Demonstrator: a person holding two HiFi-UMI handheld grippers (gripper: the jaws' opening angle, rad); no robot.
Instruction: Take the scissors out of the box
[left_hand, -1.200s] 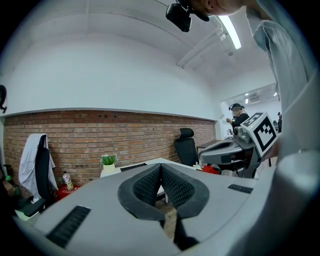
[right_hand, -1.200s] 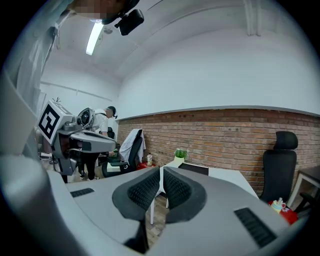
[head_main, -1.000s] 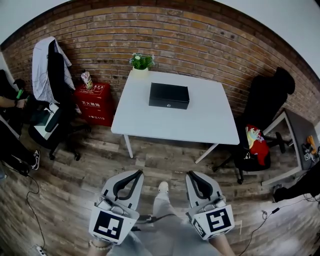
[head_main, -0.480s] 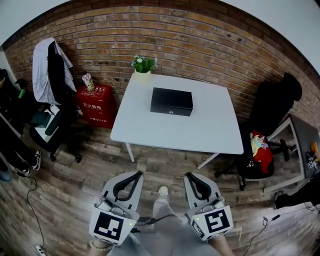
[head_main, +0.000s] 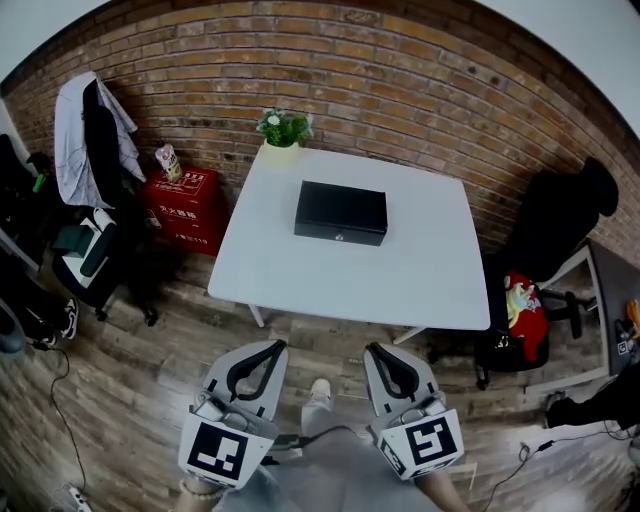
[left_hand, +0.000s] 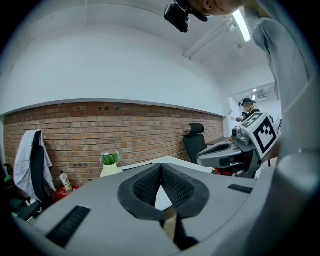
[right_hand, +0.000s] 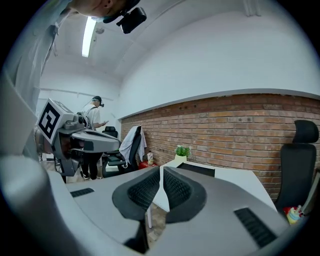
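Close in squarely on table, stop at near edge, then reach for lid of box, closed, mid-table; spread jaws before contact. Left gripper: jaws pressed together, nothing between. Right gripper: same, tips touching, empty. Scissors unseen, likely inside box, well apart from the 2.
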